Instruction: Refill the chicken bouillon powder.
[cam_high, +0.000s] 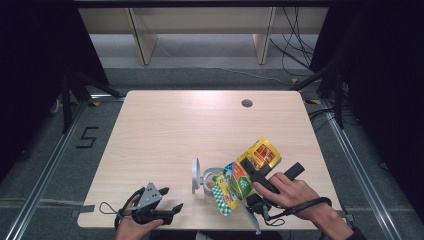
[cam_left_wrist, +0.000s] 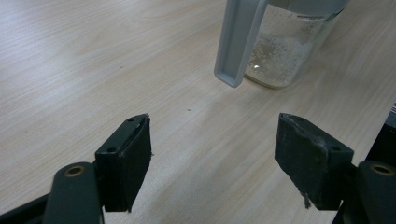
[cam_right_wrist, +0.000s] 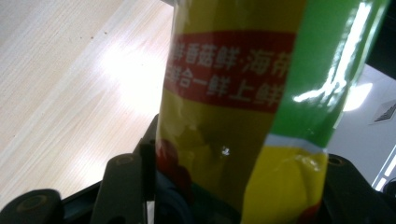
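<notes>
A yellow and green printed bag (cam_high: 246, 172) is tilted mouth-down over a clear jug (cam_high: 210, 181) near the table's front middle. My right gripper (cam_high: 256, 174) is shut on the bag's middle; in the right gripper view the bag (cam_right_wrist: 233, 107) sits between the jaws of the right gripper (cam_right_wrist: 233, 186). The jug's grey lid (cam_high: 195, 175) stands up at its left. In the left gripper view the jug (cam_left_wrist: 287, 51) holds pale granules, and its grey handle (cam_left_wrist: 238, 42) faces me. My left gripper (cam_high: 172, 198) rests at the front left, open and empty (cam_left_wrist: 215, 158).
The light wooden table (cam_high: 175, 125) has a round cable hole (cam_high: 246, 103) at the back right. Black cables trail from both grippers over the front edge. Wooden furniture legs (cam_high: 142, 40) and loose cables lie on the floor beyond the table.
</notes>
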